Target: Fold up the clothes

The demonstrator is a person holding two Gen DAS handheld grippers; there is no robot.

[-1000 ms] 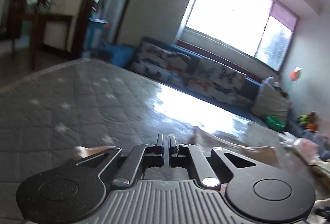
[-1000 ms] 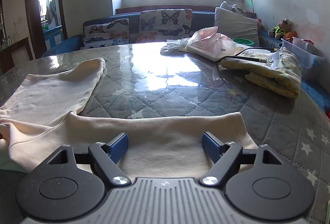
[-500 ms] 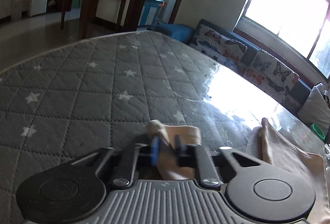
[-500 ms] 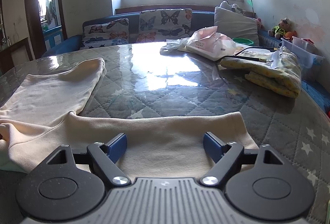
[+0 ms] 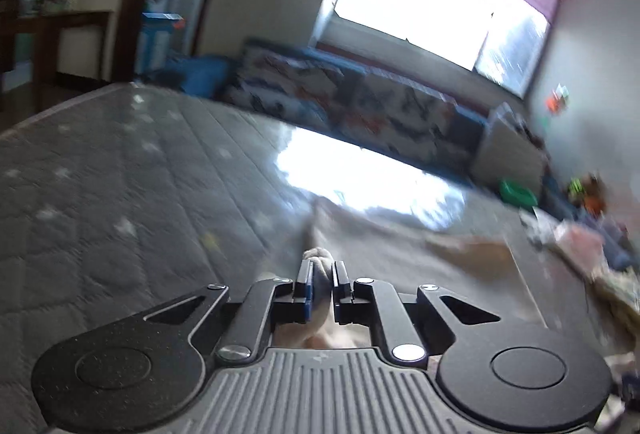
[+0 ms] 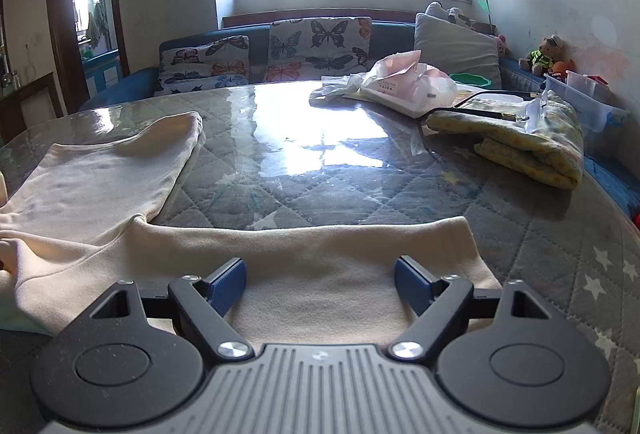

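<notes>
A cream long-sleeved garment (image 6: 100, 186) lies spread on the grey quilted star-patterned table (image 6: 320, 170). One sleeve (image 6: 320, 254) runs across the near edge, under my right gripper (image 6: 320, 282), which stands open just above it with nothing between its blue pads. In the blurred left wrist view my left gripper (image 5: 322, 274) is shut on a bunched bit of the cream cloth (image 5: 320, 258), and the rest of the garment (image 5: 400, 246) stretches away to the right.
A folded yellow blanket (image 6: 532, 138) and a pink-and-white plastic bag (image 6: 404, 82) lie at the far right of the table. A sofa with butterfly cushions (image 6: 316, 42) runs behind it. A clear storage box (image 6: 588, 94) stands at the right wall.
My left gripper has swung to the right with the pinched cloth, and its view is blurred by motion. The right gripper has stayed put, open over the sleeve.
</notes>
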